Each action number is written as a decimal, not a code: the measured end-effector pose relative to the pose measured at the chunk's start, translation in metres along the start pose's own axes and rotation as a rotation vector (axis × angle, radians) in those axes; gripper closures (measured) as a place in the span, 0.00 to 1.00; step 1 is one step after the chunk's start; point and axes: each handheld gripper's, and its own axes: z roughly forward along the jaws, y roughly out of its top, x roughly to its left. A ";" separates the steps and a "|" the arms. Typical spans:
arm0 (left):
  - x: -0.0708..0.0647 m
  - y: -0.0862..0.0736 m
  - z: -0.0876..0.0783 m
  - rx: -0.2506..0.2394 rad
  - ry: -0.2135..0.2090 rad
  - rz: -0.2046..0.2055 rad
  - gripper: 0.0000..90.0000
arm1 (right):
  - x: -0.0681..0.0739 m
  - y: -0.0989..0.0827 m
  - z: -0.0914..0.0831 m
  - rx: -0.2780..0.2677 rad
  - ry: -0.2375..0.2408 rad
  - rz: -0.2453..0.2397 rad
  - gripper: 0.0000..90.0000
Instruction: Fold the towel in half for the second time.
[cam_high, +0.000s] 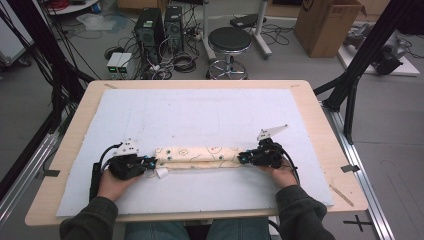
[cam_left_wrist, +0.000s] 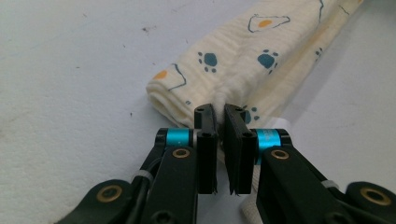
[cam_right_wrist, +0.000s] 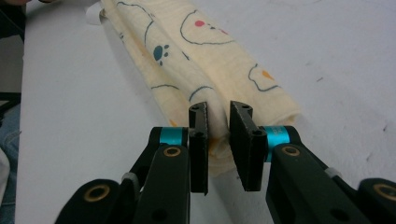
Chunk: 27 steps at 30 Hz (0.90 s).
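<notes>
Left gripper pinches the left end of the folded cloth, right gripper narrowly parted around the right end on the near mat, so that slack side could slip free.

Even, bright overhead light, soft shadows, no glare. High view slightly soft. Gripper views blur toward the far cloth.
</notes>
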 end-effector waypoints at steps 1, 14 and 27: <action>0.000 -0.001 0.000 0.002 -0.001 -0.001 0.92 | 0.000 -0.001 0.000 -0.001 0.001 0.004 0.85; -0.003 0.020 -0.023 -0.145 -0.097 -0.010 0.63 | 0.010 0.009 -0.016 -0.092 0.033 0.007 0.56; -0.018 0.051 0.040 -0.033 -0.074 -0.026 0.96 | 0.026 0.055 0.025 -0.045 0.002 -0.050 0.87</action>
